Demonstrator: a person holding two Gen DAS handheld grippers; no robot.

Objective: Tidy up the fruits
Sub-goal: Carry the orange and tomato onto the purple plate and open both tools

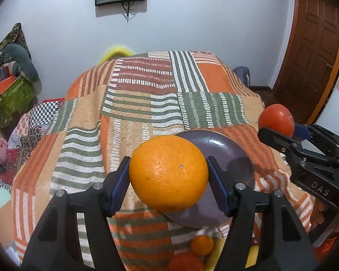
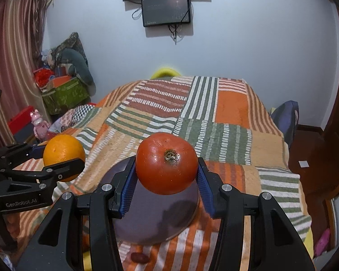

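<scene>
My left gripper [image 1: 168,180] is shut on a large orange [image 1: 168,172] and holds it above the near left rim of a dark purple plate [image 1: 228,149]. My right gripper [image 2: 166,176] is shut on a red tomato [image 2: 166,163] and holds it above the same plate [image 2: 156,221], which lies empty on the striped bedspread [image 2: 214,122]. The orange [image 2: 64,157] shows at the left of the right wrist view. The tomato [image 1: 275,118] shows at the right of the left wrist view.
A yellow bowl [image 1: 217,255] with small oranges [image 1: 202,245] sits at the near edge under my left gripper. A small dark red fruit [image 2: 140,257] lies on the spread near the plate. Boxes and clothes [image 2: 63,90] are piled left. A wooden door [image 1: 314,52] stands right.
</scene>
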